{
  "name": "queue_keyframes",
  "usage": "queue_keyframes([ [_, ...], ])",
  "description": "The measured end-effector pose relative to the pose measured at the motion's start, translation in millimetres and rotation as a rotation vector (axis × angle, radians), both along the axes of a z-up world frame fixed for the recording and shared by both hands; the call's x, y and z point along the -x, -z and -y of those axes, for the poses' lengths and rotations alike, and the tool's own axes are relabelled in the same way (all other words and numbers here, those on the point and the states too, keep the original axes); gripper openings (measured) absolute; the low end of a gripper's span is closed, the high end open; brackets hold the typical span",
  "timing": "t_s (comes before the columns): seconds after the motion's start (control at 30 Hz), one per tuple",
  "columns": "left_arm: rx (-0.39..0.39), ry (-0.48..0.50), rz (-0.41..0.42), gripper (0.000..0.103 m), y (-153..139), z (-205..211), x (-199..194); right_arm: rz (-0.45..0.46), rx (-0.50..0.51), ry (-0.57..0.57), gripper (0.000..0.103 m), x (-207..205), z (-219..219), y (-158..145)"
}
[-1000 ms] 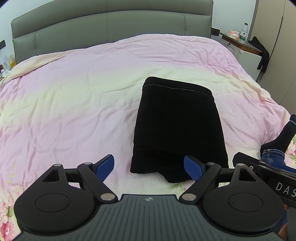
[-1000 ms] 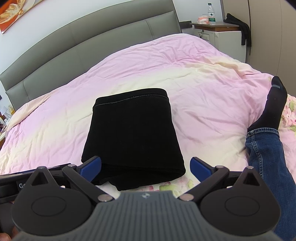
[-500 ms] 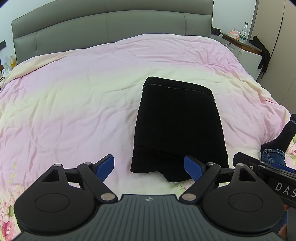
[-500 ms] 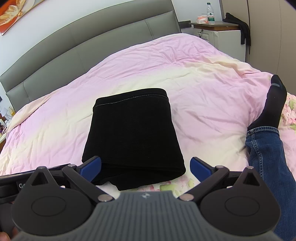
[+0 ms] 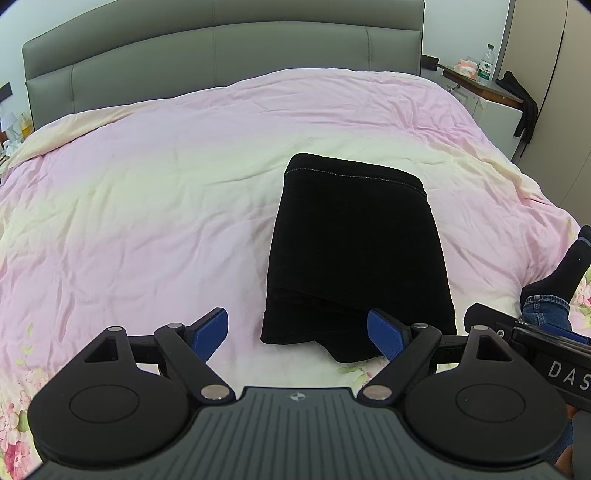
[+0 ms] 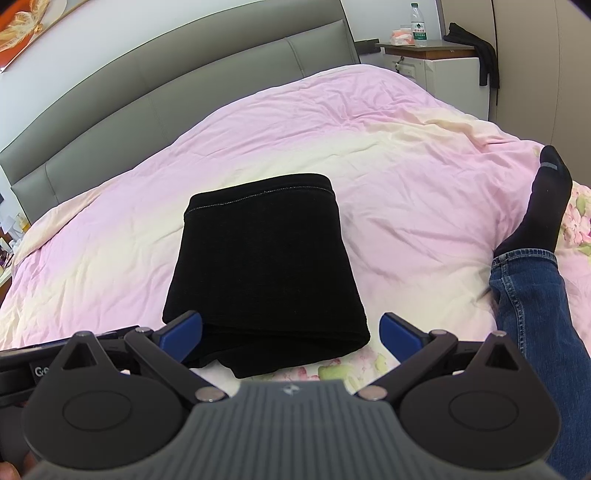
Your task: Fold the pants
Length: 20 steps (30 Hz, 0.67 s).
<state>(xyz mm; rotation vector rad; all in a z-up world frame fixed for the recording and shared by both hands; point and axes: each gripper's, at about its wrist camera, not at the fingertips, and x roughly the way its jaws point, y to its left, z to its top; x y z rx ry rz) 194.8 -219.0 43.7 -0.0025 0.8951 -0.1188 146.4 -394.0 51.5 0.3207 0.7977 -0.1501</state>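
The black pants (image 5: 354,251) lie folded into a thick rectangle on the pink quilt of the bed (image 5: 155,206), with a stitched hem edge at the far end. They also show in the right wrist view (image 6: 262,266). My left gripper (image 5: 297,334) is open and empty, held just short of the near left corner of the pants. My right gripper (image 6: 291,334) is open and empty, held just short of the near edge of the pants. Neither gripper touches the cloth.
A grey padded headboard (image 5: 221,55) stands at the far end. A nightstand (image 6: 439,59) with a water bottle (image 6: 417,24) stands at the far right. The person's leg in jeans and a black sock (image 6: 543,206) rests on the bed to the right.
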Motion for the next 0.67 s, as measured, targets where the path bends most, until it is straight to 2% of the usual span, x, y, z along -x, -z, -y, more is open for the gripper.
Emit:
queue_keyframes([
  [0.67, -0.006, 0.0, 0.024, 0.1, -2.0, 1.3, 4.7, 0.0, -0.005, 0.003, 0.098, 1.6, 1.5, 1.3],
])
